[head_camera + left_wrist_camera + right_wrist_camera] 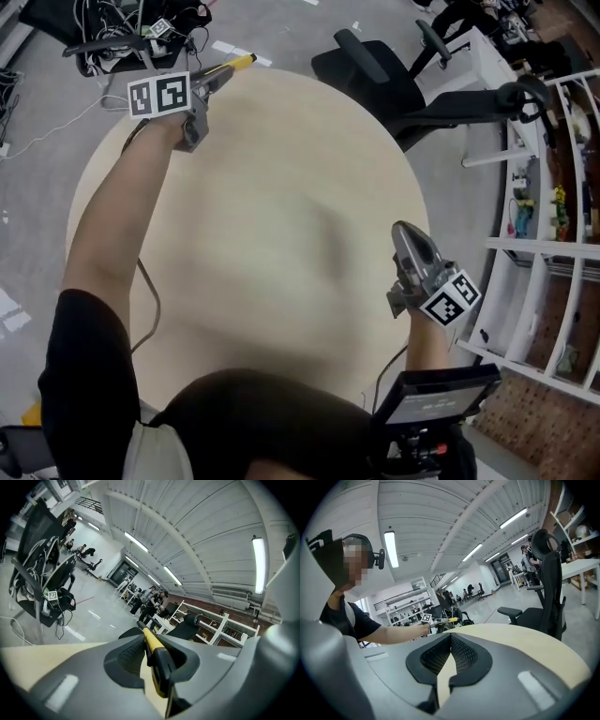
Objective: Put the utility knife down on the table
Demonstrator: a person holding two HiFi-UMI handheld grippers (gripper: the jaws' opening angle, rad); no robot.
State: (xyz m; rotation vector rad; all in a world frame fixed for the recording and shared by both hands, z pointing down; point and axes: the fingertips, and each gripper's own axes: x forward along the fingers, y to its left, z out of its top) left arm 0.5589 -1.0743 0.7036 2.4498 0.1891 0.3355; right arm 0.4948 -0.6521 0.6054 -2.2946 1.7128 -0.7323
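My left gripper (pixel 212 82) pinches the yellow-and-black utility knife (pixel 236 65) over the far left of the round beige worktop (pixel 281 178); next, lower and release.

Matt plastic over a smooth desk (pixel 281 178)
My left hand-held gripper (pixel 212 81) and right hand-held gripper (pixel 450 637) are matt grey plastic with rough black pads (pixel 464 653). The knife (pixel 152 644) is yellow-and-black plastic. The desk is pale, matt and wood-like.
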